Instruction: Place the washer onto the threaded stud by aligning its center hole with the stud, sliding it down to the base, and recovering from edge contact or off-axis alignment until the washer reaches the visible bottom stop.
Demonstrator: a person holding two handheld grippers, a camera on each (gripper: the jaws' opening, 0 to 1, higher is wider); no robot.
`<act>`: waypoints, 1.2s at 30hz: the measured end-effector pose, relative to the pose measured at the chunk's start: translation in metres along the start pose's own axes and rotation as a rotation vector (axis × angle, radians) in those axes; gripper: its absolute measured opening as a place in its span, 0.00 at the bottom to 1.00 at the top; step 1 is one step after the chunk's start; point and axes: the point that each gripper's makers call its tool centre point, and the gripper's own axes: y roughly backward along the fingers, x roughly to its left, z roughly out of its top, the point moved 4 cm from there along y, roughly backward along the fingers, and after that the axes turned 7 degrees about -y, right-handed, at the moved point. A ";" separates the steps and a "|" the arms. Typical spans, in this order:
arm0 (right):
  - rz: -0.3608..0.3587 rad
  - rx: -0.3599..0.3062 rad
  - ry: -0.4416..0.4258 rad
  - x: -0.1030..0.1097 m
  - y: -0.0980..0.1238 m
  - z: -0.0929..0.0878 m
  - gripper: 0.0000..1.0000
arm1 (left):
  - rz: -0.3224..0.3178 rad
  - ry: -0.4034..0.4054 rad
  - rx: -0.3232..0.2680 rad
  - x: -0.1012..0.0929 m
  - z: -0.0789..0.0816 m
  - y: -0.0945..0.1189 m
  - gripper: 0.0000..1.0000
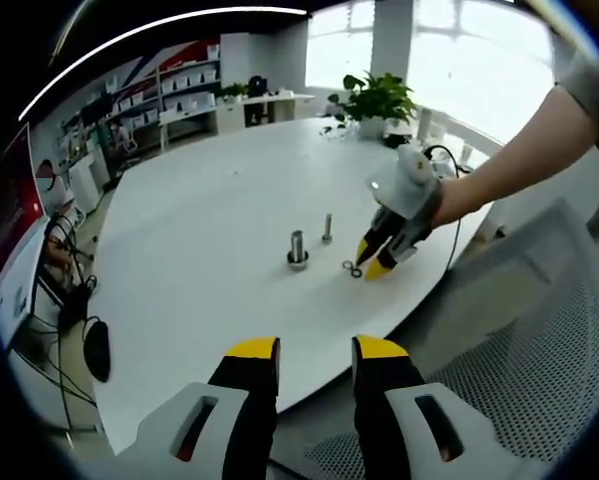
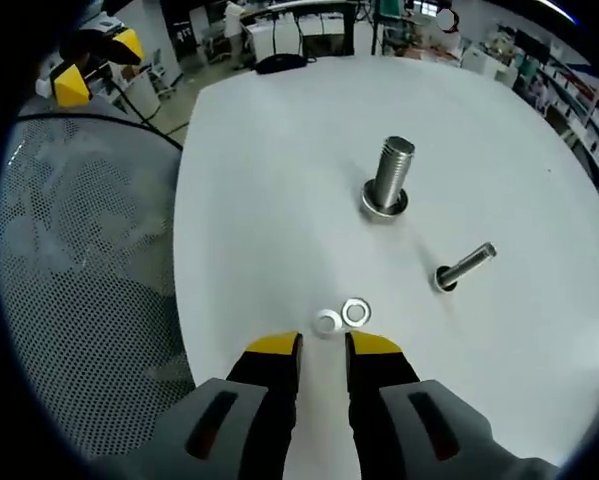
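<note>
**A:** Nearest the lens in the right gripper view are the yellow-tipped jaws of the right gripper point(image 2: 322, 347), standing slightly apart with nothing between them. Just ahead of the tips lie two small silver metal washers point(image 2: 342, 317), flat on the white tabletop point(image 2: 269, 170) and touching each other.

**B:** And the stud?

**A:** Further ahead and a little to the right stands the thick upright threaded steel stud point(image 2: 389, 178) on its wide round base. A thinner steel bolt point(image 2: 464, 266) stands to the right of the gripper, well apart from the thick one.

**B:** So which step is this?

**A:** I judge it the pick-up, before any threading: neither washer is lifted, and the stud is bare. The next move calls for lowering onto one washer only, which is awkward since the pair touch; one may have to be nudged aside first.

**B:** The other hand?

**A:** In the left gripper view the left gripper point(image 1: 315, 353) hangs back off the tabletop's near edge, jaws apart and empty, over a grey mesh chair point(image 1: 524, 350). Far ahead of it the right gripper tips sit beside the washers.

**B:** The room?

**A:** An office: a broad, smooth white oval tabletop, a potted green plant point(image 1: 376, 100) at its far end, white shelving point(image 1: 169, 95) and bright windows behind.
</note>
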 end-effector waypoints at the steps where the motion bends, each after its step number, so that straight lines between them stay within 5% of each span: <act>1: -0.001 0.007 0.008 0.000 -0.001 0.000 0.20 | 0.000 0.000 0.001 0.000 0.000 0.000 0.27; 7: -0.005 0.018 0.021 -0.002 -0.004 0.007 0.19 | 0.005 0.002 -0.002 0.002 0.000 0.000 0.27; 14: 0.000 0.058 0.175 0.003 -0.003 0.004 0.15 | 0.014 0.007 -0.008 0.003 0.001 0.000 0.27; 28: 0.034 0.104 0.208 -0.003 0.004 -0.009 0.16 | 0.005 0.004 -0.005 0.002 0.001 0.000 0.27; 36: 0.027 0.219 0.315 0.001 0.001 -0.005 0.15 | -0.001 0.003 -0.005 0.001 0.001 0.000 0.27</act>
